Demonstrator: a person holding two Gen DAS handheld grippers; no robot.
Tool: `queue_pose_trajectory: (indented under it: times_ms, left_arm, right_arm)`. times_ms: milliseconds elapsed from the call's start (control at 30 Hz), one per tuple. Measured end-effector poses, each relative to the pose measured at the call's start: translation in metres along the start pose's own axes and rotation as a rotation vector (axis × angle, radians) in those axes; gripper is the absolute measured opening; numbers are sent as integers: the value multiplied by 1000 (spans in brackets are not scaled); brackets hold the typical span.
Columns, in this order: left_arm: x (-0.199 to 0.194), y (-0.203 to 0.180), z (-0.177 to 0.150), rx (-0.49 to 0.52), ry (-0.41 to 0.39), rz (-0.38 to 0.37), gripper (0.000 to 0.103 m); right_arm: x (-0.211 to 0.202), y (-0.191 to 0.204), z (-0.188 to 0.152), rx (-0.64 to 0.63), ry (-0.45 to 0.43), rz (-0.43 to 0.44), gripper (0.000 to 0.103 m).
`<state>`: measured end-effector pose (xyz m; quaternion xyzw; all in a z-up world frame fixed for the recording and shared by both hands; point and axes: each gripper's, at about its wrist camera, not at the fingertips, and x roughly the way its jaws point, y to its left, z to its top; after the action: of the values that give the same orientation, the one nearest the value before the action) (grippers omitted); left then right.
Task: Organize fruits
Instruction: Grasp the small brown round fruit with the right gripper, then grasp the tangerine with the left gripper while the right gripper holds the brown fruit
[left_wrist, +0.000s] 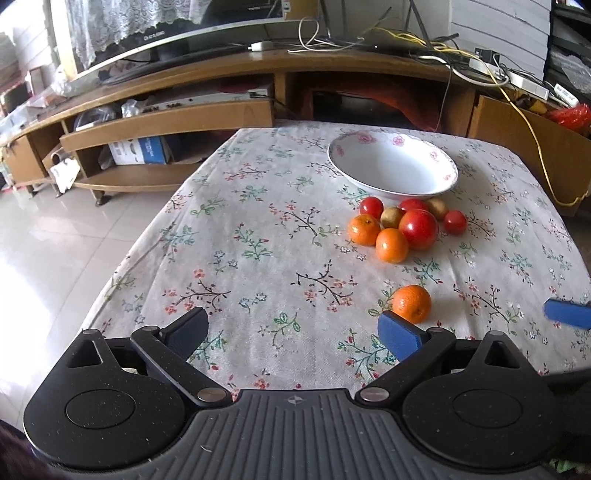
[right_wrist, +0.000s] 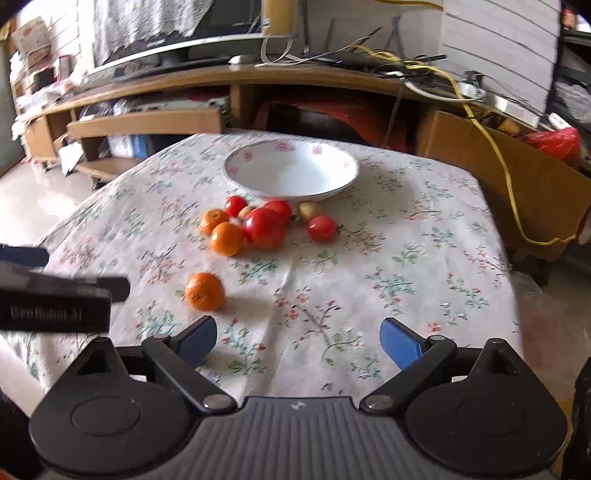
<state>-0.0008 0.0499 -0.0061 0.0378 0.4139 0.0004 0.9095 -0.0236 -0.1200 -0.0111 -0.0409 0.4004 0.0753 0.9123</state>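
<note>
Floral tablecloth (left_wrist: 258, 229) is spread under an empty white bowl (left_wrist: 393, 168); fruit, seemingly tomatoes and tangerines (left_wrist: 397, 225), is clustered beside it. Left gripper (left_wrist: 293, 328) and right gripper (right_wrist: 297, 341) are held wide, empty.

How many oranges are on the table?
3. Two sit in the fruit cluster in front of the bowl: left orange and front orange. A lone orange lies nearer, apart from the cluster. More could hide behind the other fruits.
</note>
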Motion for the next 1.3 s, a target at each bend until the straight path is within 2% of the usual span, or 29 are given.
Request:
queue_pose_trajectory:
  times_ms: [100,167,367,433,567,700,867,1133,1300]
  left_arm:
    - [0,4,1,-16,-3,0,100]
    - [1,5,2,-23,-3,1,100]
    - [6,8,3,-25,-2,6,100]
    - [8,9,3,-26,7,6,100]
    - [11,9,3,-27,11,4,100]
    - [14,6,3,-18,14,-14,100]
    - [21,-6,3,21,26,-56,96]
    - [36,-40,8,113,51,-101,88]
    - [50,-60,12,160,68,-120,83]
  right_arm:
    - [4,11,-2,-45,13,31,92]
    - [8,17,-4,-66,23,57,87]
    - [26,35,-6,-112,79,151,62]
    - [32,38,-6,-110,94,185,48]
    - [39,42,-4,-131,88,193,45]
    - [40,41,-2,-141,84,222,26]
    - [34,29,-5,-126,96,233,26]
    - [21,-12,-3,-16,93,149,26]
    - [20,-33,-3,49,99,128,26]
